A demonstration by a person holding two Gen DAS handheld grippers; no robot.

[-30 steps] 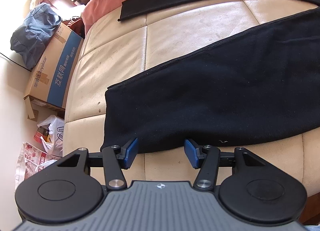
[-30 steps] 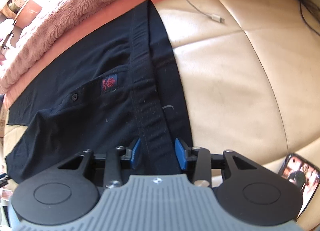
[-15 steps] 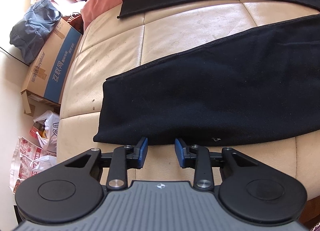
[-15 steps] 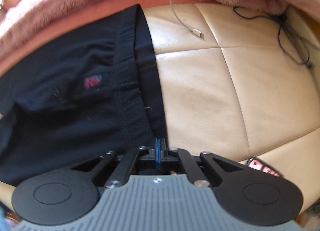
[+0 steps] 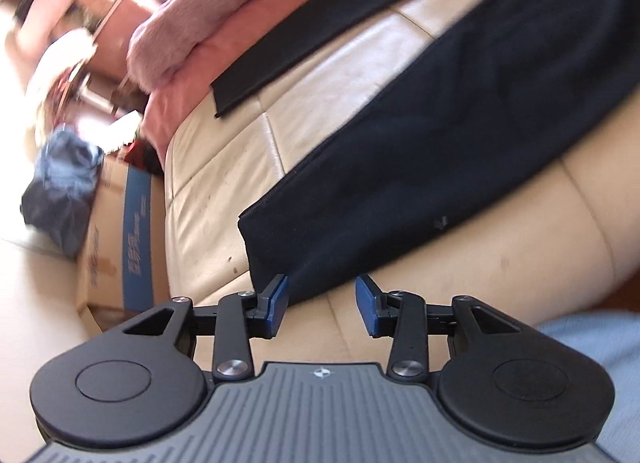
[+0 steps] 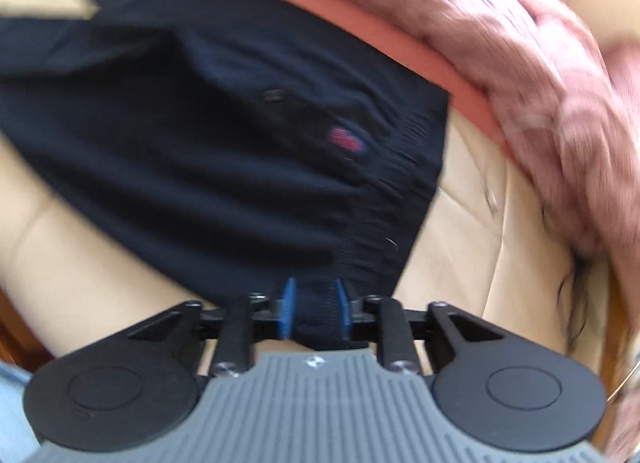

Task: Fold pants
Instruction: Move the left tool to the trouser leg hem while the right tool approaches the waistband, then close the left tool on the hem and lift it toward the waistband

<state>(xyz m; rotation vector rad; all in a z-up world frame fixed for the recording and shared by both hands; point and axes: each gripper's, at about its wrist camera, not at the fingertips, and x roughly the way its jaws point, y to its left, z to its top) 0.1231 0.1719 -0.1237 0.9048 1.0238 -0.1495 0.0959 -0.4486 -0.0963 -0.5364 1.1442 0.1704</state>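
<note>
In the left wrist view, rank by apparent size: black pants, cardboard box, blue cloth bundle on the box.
1. Black pants, by far the largest.
2. Cardboard box.
3. Blue cloth bundle, though blur and distance make the last two close.

Right gripper (image 6: 314, 309) jaws reopened around pants (image 6: 240, 167) waistband (view rolled, blurred).

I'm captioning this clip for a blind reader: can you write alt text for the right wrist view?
The right tongs pinch the waistband edge of dark navy pants spread on a cream leather sofa. A fluffy pink blanket lies along the far side. The picture is motion-blurred.
</note>
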